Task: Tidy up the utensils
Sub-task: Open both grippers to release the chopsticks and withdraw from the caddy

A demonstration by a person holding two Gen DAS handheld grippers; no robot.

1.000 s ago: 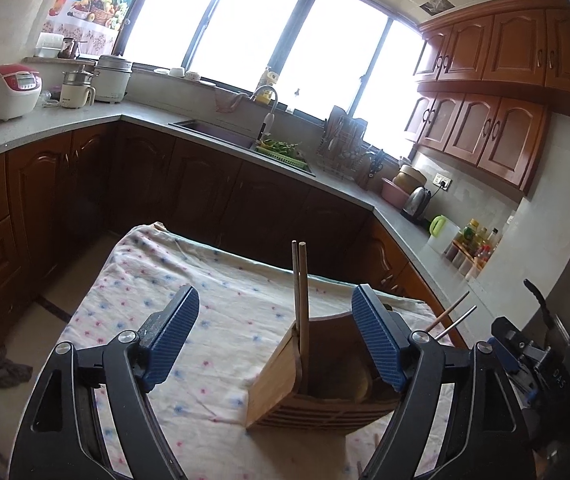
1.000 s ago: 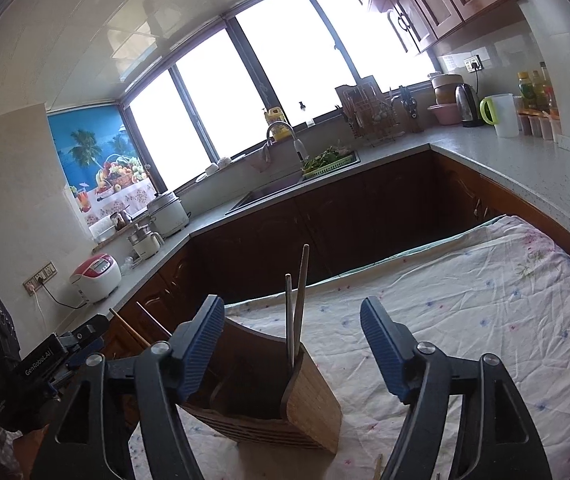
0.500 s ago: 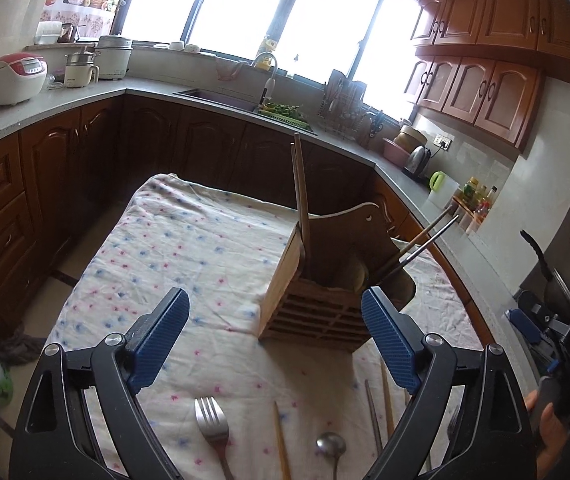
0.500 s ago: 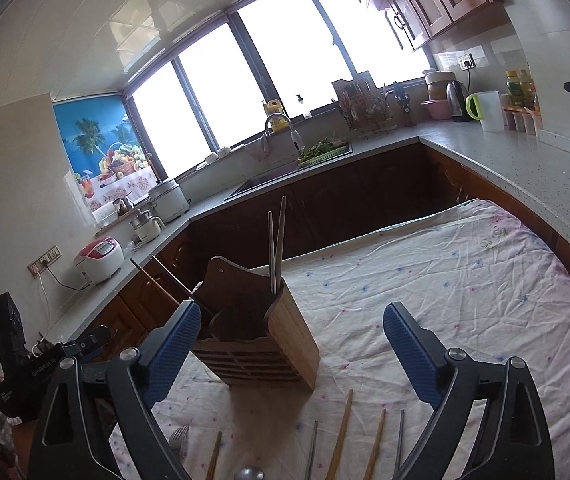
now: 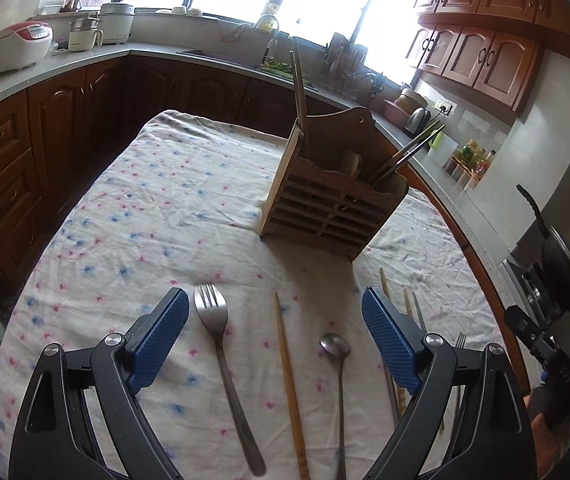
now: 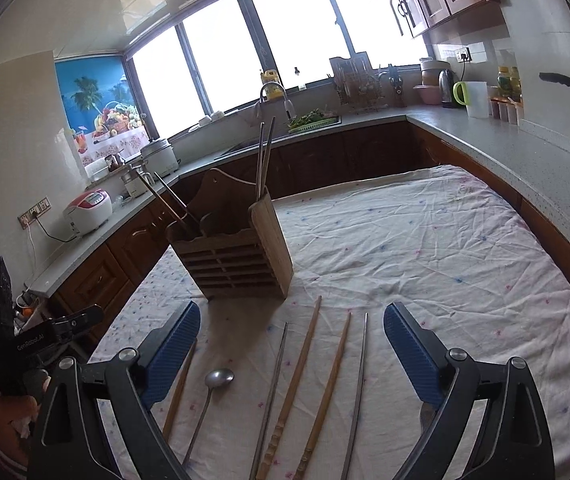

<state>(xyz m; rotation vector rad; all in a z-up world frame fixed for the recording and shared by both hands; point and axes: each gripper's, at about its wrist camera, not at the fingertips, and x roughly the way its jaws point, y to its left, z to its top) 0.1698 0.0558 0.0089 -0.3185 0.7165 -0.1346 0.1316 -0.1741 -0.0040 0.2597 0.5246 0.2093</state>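
Both hand-held grippers have dipped toward the counter since a second ago, so the loose cutlery now shows under them. Left hand-held gripper (image 5: 275, 332) has just spread its jaws a bit more, gaping wide over a fork (image 5: 221, 356), a wooden chopstick (image 5: 289, 384) and a spoon (image 5: 339, 376), holding nothing. Right hand-held gripper (image 6: 291, 348), same story, is wide open and empty above metal chopsticks (image 6: 359, 392) and bamboo chopsticks (image 6: 297, 384). Looks like picking is about to start. Wooden utensil holder (image 5: 331, 210) stands further back on the flowery cloth (image 5: 157, 208), already with a pair of chopsticks upright at one end and another pair leaning out the other.
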